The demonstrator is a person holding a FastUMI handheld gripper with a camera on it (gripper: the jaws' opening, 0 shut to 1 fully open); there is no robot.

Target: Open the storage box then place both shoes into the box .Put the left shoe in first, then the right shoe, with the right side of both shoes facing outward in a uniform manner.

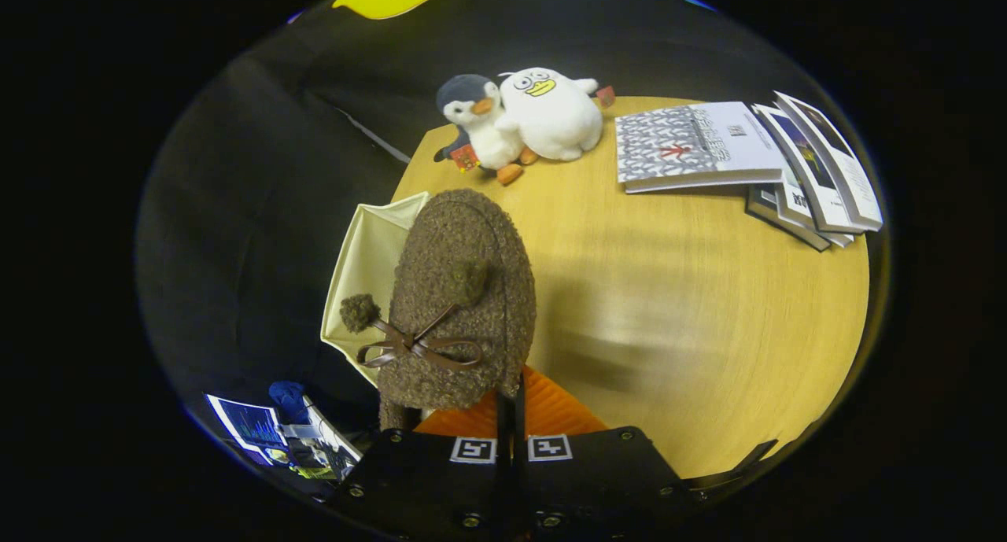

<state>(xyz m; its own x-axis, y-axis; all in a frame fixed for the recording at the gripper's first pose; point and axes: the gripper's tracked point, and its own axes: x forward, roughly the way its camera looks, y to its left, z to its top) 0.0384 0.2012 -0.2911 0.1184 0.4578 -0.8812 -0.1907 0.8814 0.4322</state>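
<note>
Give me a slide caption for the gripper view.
Gripper shut on a brown fuzzy shoe, held above the cream storage box.

box point(366, 267): mostly hidden behind shoe point(460, 290) | gripper point(511, 404) fingertips: tucked behind shoe's heel (grip unclear)

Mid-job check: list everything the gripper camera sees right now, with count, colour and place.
shoe: one, brown fuzzy with a bow and pompoms, held up just ahead of the fingers, over the box
storage box: one, cream, open, at the table's edge behind the shoe
table: one, light wood, round
plush penguin: one, grey and white, far side of the table
plush duck: one, white, beside the penguin, touching it
books: a fanned stack, grey and white covers, far side beyond the fingers
gripper: one, fingers close together on the shoe's heel end
</note>
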